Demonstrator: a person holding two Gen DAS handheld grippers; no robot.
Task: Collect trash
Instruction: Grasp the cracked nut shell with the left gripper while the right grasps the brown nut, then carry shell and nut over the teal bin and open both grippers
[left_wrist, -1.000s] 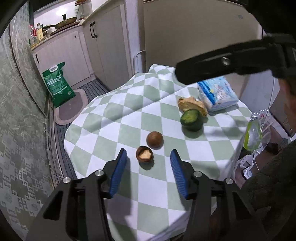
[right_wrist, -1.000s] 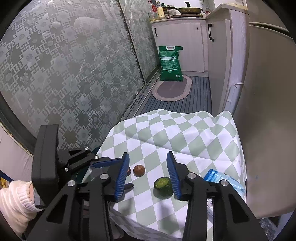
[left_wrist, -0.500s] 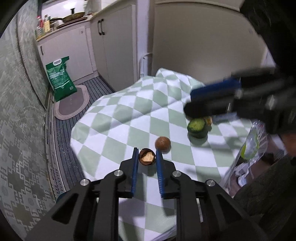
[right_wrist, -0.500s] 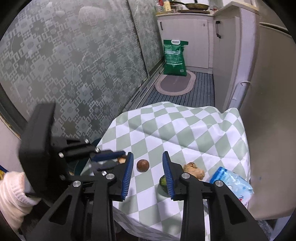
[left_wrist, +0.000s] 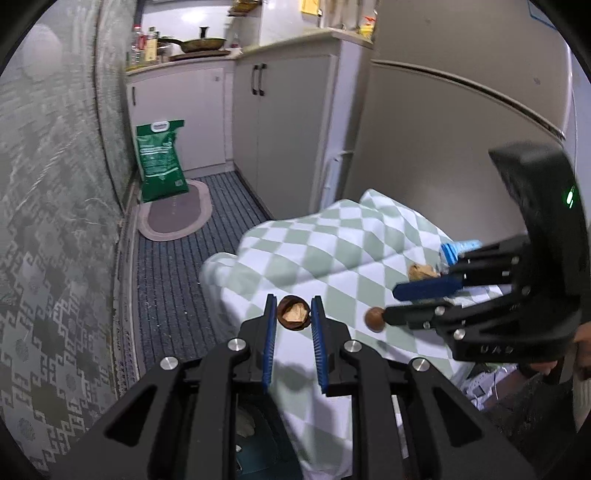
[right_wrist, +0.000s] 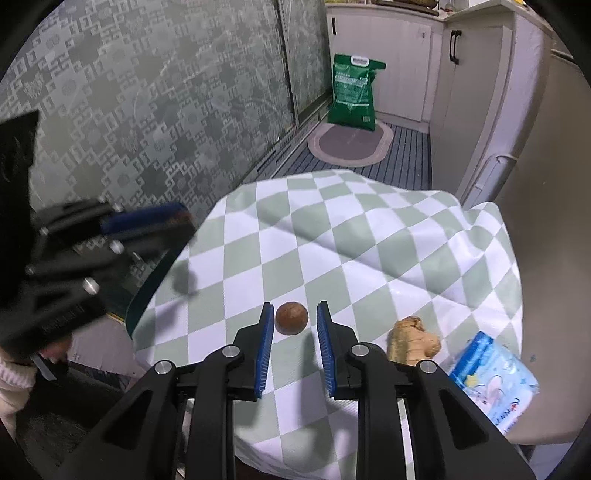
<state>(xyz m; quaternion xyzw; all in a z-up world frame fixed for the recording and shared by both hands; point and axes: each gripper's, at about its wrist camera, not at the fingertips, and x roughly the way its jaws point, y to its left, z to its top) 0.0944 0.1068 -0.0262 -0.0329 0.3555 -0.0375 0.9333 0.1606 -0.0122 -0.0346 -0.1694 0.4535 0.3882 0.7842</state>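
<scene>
My left gripper (left_wrist: 293, 314) is shut on a cracked brown nut shell (left_wrist: 293, 313) and holds it lifted near the left edge of the checkered table (left_wrist: 332, 243). My right gripper (right_wrist: 295, 318) is open, its blue pads on either side of a whole round brown nut (right_wrist: 291, 318) that sits on the cloth; the pads do not touch it. That nut also shows in the left wrist view (left_wrist: 375, 319), beside the right gripper's fingers (left_wrist: 428, 287). The avocado half seen earlier is hidden now.
A ginger root (right_wrist: 412, 341) and a blue-white tissue pack (right_wrist: 493, 376) lie at the table's right. A dark bin rim (right_wrist: 147, 291) sits below the table's left edge. A green bag (right_wrist: 352, 92) and oval mat (right_wrist: 349, 144) lie on the kitchen floor.
My left gripper closed on the cracked shell and lifted it toward the table's left edge. My right gripper moved down and left from the avocado, straddling the whole nut.
</scene>
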